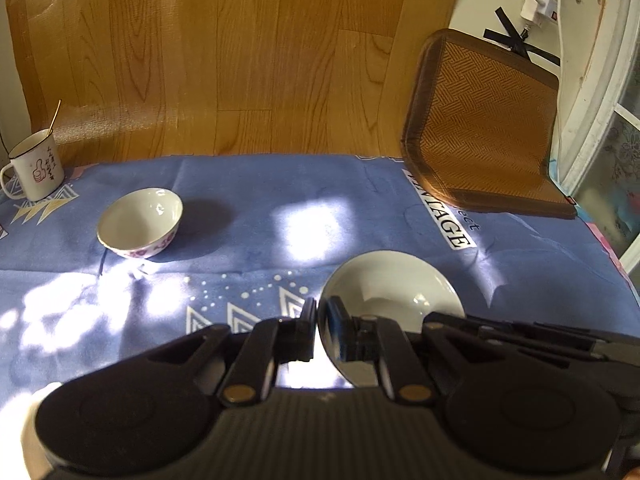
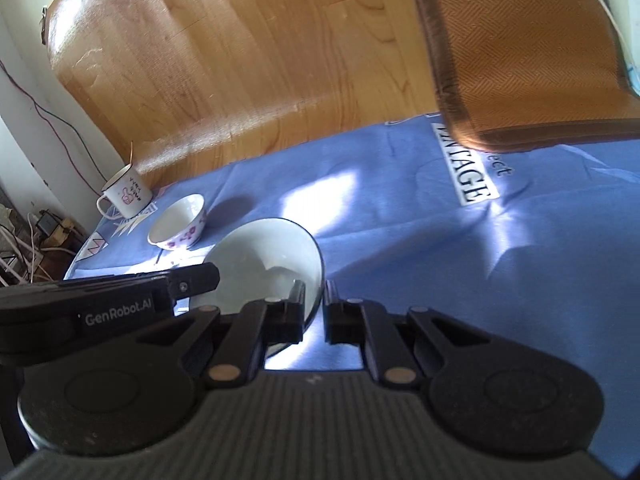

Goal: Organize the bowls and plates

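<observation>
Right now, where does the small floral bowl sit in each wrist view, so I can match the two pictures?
Left wrist: the floral bowl stands left of centre on the blue cloth, right of the mug.
Right wrist: the floral bowl stands at centre left, between the mug and the held white bowl.
Shared landmark: the VINTAGE label.

Two close wrist views angled down over one shared blue cloth (image 1: 256, 216).
</observation>
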The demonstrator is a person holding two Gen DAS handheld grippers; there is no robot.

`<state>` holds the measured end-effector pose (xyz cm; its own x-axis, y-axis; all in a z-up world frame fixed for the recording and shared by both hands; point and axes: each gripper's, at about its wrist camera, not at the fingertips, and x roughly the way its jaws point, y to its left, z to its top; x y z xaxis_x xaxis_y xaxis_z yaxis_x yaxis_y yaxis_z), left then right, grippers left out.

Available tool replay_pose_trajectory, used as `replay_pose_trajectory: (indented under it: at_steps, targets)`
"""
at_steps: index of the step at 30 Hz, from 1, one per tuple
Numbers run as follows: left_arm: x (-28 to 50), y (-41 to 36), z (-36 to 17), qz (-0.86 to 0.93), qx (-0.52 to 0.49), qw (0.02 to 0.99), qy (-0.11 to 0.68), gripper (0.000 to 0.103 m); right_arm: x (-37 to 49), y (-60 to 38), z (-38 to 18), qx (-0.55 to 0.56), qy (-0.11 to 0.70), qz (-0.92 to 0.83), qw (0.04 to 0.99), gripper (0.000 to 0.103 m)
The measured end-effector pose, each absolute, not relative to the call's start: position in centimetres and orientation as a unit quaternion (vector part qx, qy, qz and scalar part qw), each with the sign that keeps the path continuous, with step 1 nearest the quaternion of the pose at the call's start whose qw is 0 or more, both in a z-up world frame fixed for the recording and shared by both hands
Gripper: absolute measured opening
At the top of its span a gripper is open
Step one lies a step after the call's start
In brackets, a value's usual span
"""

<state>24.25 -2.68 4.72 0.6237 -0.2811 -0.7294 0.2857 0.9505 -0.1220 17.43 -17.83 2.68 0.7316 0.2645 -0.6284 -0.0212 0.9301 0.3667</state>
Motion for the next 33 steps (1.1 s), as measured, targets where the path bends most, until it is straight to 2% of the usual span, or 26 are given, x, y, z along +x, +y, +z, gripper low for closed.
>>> replay_pose_trajectory:
  at_steps: [22, 33]
  targets:
    - [19.7, -8.2, 6.9, -0.206, 0.014, 0.902, 0.378, 0.008, 11.2, -23.1, 4.2, 0.186, 0.315, 0.041, 0.93, 0.012]
    - [17.9, -11.2, 4.1, -0.222, 0.025, 0.888, 0.403, 0.008, 8.9, -25.1, 1.8, 0.185, 0.33, 0.01, 0.926, 0.012]
